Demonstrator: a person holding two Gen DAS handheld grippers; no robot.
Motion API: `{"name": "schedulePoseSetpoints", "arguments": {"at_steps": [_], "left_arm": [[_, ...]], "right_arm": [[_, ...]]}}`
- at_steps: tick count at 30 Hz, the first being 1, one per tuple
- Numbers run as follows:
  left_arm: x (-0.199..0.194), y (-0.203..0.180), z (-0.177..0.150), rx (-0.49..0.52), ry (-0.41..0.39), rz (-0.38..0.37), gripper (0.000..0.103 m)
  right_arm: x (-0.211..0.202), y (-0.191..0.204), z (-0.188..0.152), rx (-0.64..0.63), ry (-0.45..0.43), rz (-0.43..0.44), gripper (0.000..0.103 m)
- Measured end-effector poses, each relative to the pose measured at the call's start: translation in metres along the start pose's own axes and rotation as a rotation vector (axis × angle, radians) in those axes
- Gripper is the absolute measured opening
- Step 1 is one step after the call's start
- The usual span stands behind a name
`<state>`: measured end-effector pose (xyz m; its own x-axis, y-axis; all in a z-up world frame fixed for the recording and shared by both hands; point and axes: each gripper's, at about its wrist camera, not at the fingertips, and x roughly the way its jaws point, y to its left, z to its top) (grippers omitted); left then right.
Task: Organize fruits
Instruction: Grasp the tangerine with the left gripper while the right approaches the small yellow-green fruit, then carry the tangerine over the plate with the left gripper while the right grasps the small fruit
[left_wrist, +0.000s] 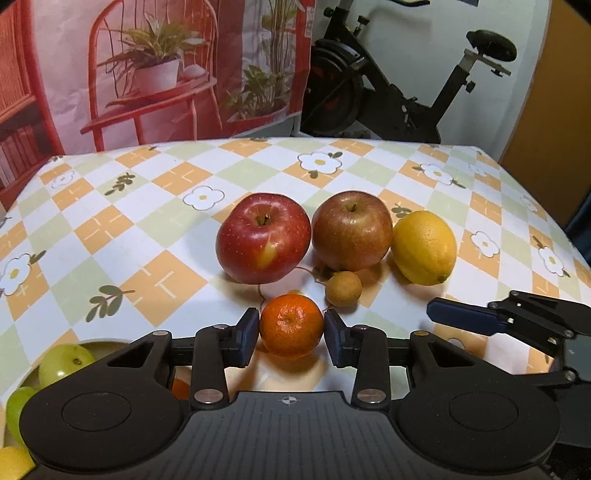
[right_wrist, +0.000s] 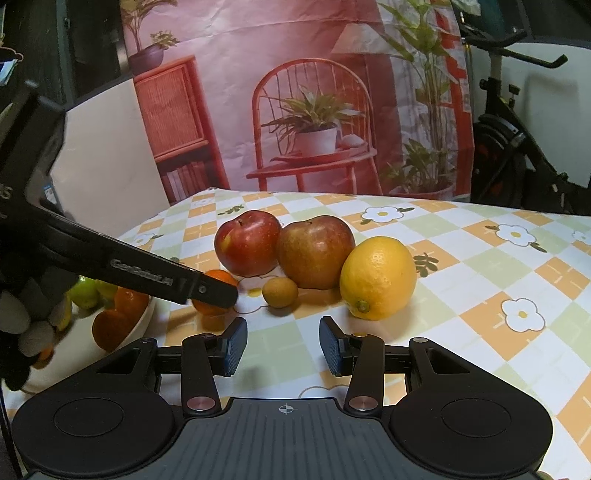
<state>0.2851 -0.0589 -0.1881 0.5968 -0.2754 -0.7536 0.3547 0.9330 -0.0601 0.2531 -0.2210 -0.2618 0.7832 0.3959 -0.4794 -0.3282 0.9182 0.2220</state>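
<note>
Mandarin (left_wrist: 291, 325) sits on the checked surface (left_wrist: 155, 229), nearest of the fruit cluster, stem end facing up toward camera; near-round, no clear long axis. Left claw (left_wrist: 291, 330) pinches it at its sides, likely for transfer to the bowl (right_wrist: 142, 323) at left. Right claw (right_wrist: 283, 347) hangs spread, empty, near the lemon (right_wrist: 377, 277).

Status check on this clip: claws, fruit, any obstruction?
Left claw shut on tangerine, on the cloth. Right claw open, empty. Small brown fruit and red apple close behind.
</note>
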Motion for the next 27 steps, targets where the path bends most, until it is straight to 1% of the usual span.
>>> {"name": "schedulePoseSetpoints", "arguments": {"at_steps": [4, 8, 12, 13, 15, 19, 22, 27], "left_arm": [[-0.027, 0.004, -0.008, -0.027, -0.050, -0.007, 0.040], [-0.052, 0.013, -0.016, -0.059, -0.091, 0.001, 0.040], [-0.073, 0.025, -0.024, -0.107, -0.120, 0.039, 0.040], [-0.078, 0.028, -0.026, -0.116, -0.129, 0.052, 0.040], [-0.088, 0.036, -0.029, -0.137, -0.147, 0.070, 0.040], [-0.103, 0.050, -0.035, -0.178, -0.168, 0.104, 0.040], [-0.109, 0.057, -0.041, -0.189, -0.174, 0.120, 0.040], [-0.114, 0.066, -0.048, -0.212, -0.181, 0.130, 0.040]], "right_arm": [[0.001, 0.004, 0.000, -0.009, 0.000, -0.012, 0.038], [0.004, 0.009, 0.001, -0.027, 0.013, -0.028, 0.036], [0.012, 0.016, 0.006, -0.037, 0.028, -0.027, 0.036], [0.016, 0.018, 0.007, -0.037, 0.028, -0.035, 0.033], [0.023, 0.024, 0.011, -0.038, 0.026, -0.058, 0.032], [0.040, 0.028, 0.020, -0.003, 0.033, -0.090, 0.032], [0.053, 0.029, 0.026, 0.022, 0.050, -0.122, 0.032], [0.070, 0.033, 0.029, 0.026, 0.086, -0.162, 0.032]]}}
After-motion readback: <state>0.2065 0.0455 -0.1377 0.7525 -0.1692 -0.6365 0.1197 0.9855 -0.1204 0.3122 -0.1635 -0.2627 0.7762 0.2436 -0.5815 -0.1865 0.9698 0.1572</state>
